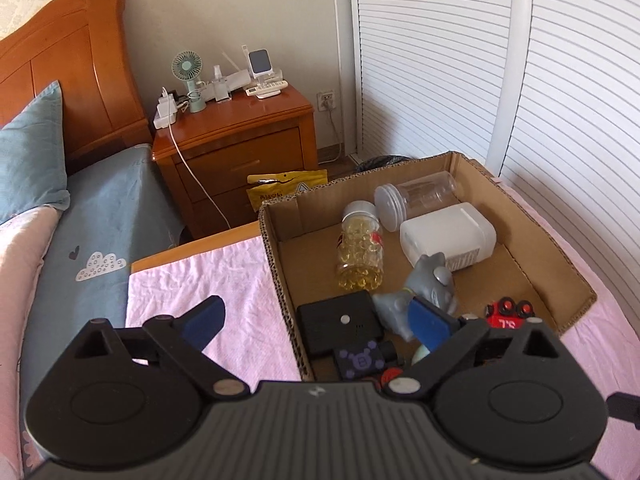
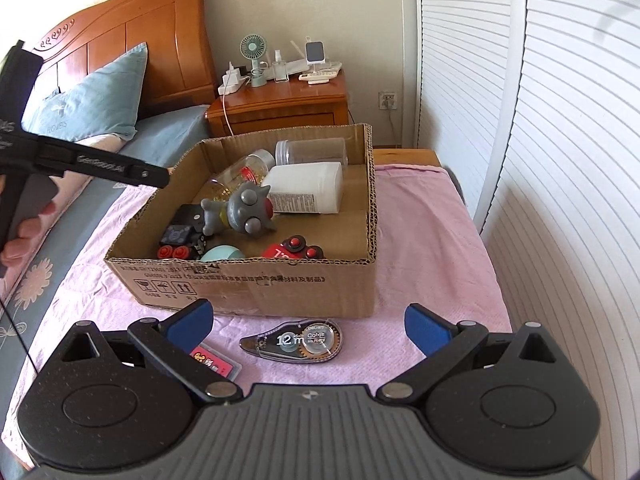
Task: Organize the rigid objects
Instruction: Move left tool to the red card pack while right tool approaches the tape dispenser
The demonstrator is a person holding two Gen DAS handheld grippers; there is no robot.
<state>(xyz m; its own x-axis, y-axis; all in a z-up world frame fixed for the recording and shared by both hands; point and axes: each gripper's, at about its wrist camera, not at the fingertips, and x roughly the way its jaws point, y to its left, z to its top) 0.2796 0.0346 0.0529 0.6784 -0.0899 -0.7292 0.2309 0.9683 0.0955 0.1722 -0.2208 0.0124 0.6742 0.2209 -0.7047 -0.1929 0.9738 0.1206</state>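
An open cardboard box (image 2: 256,288) stands on a pink cloth (image 2: 432,248). In it lie a grey toy figure (image 2: 244,208), a white container (image 2: 306,188), a clear jar (image 2: 312,151), a bottle of yellow capsules (image 1: 360,252), a black device (image 1: 340,322) and red toy cars (image 2: 294,250). My left gripper (image 1: 316,320) is open and empty above the box's left wall (image 1: 280,280). My right gripper (image 2: 308,326) is open and empty, just above a correction tape dispenser (image 2: 294,338) on the cloth in front of the box. A small pink case (image 2: 216,364) lies by its left finger.
A wooden nightstand (image 1: 240,140) with a fan, chargers and a remote stands behind the box. A bed with a blue pillow (image 1: 32,160) lies to the left. White louvred doors (image 2: 560,160) run along the right. A yellow bag (image 1: 286,188) sits behind the box.
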